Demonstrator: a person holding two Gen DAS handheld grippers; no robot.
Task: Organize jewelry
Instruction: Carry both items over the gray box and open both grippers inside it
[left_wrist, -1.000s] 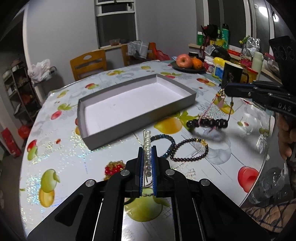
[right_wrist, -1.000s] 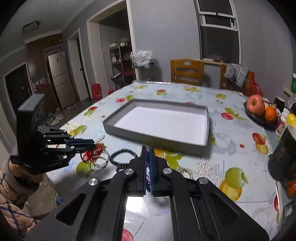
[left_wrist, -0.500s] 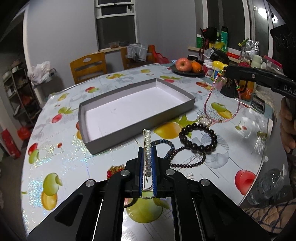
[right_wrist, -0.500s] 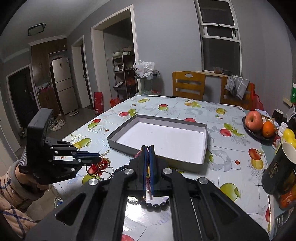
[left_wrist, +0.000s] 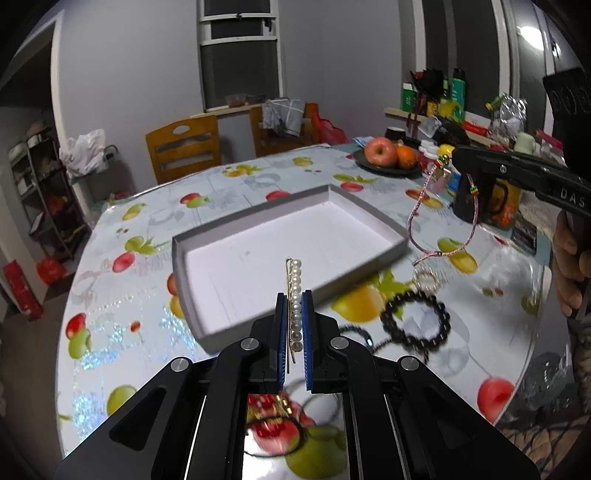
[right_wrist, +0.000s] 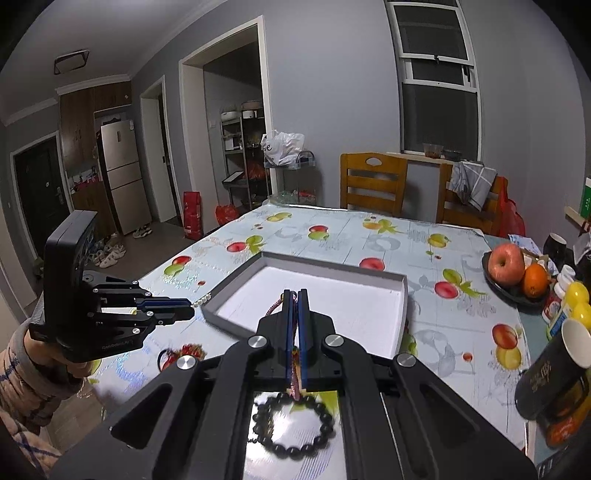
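Observation:
My left gripper (left_wrist: 294, 295) is shut on a pearl hair clip (left_wrist: 295, 291), held above the near edge of the grey shallow box (left_wrist: 369, 212). The pearls poke out past its fingertips. My right gripper (right_wrist: 294, 293) is shut on a pink woven cord bracelet (left_wrist: 439, 225), which dangles from its tip at the right in the left wrist view, clear of the table. A black bead bracelet (left_wrist: 413, 323) lies on the fruit-print tablecloth between the two grippers. A thin dark bead strand (left_wrist: 384, 345) and a blue bracelet (left_wrist: 360, 332) lie beside it.
A red and gold piece (left_wrist: 273, 410) lies under my left gripper. A plate with an apple and an orange (right_wrist: 517, 267), a black mug (right_wrist: 554, 365) and bottles crowd the table's right side. Wooden chairs (right_wrist: 373, 184) stand beyond the far edge.
Both grippers rose from the table. The pink cord bracelet lifted off the black bead bracelet and now hangs free. The pearl clip moved up over the box's near edge.

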